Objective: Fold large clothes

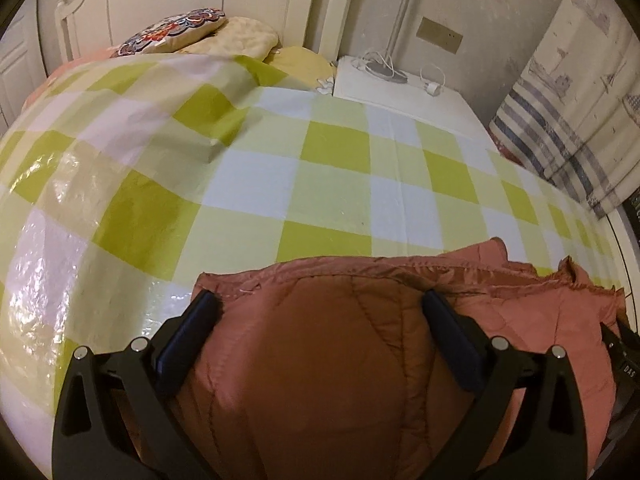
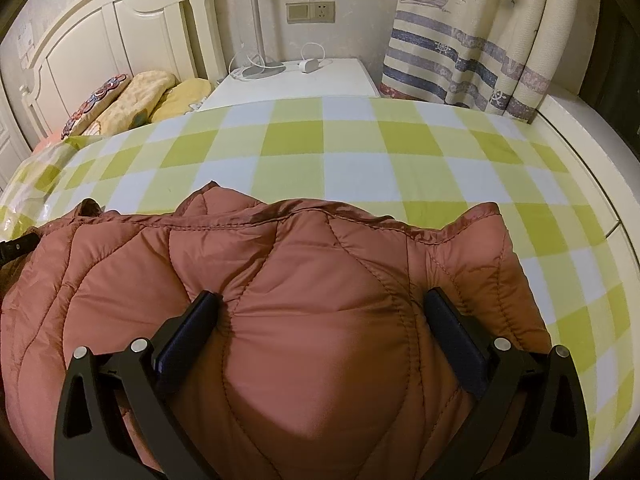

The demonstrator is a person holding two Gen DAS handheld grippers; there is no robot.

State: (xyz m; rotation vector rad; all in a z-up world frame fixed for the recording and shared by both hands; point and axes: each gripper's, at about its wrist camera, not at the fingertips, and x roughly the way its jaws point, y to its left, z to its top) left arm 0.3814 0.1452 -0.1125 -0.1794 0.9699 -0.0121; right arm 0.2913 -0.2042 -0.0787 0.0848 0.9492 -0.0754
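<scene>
A rust-pink quilted down jacket [image 1: 340, 352] lies on a bed with a green, white and yellow checked cover [image 1: 280, 184]. My left gripper [image 1: 320, 304] stands open wide, its two fingers straddling a puffed part of the jacket near its left edge. In the right wrist view the same jacket [image 2: 280, 280] spreads across the near side of the checked cover [image 2: 360, 152]. My right gripper [image 2: 320, 304] is also open wide, with the padding bulging between its fingers. Whether the pads press the fabric cannot be told.
Pillows [image 1: 192, 34] lie at the white headboard [image 2: 100, 40]. A white bedside table [image 2: 296, 80] holds a lamp base and cables. A striped curtain [image 2: 472, 40] hangs at the right. The bed's far edge [image 2: 592, 168] curves along the right side.
</scene>
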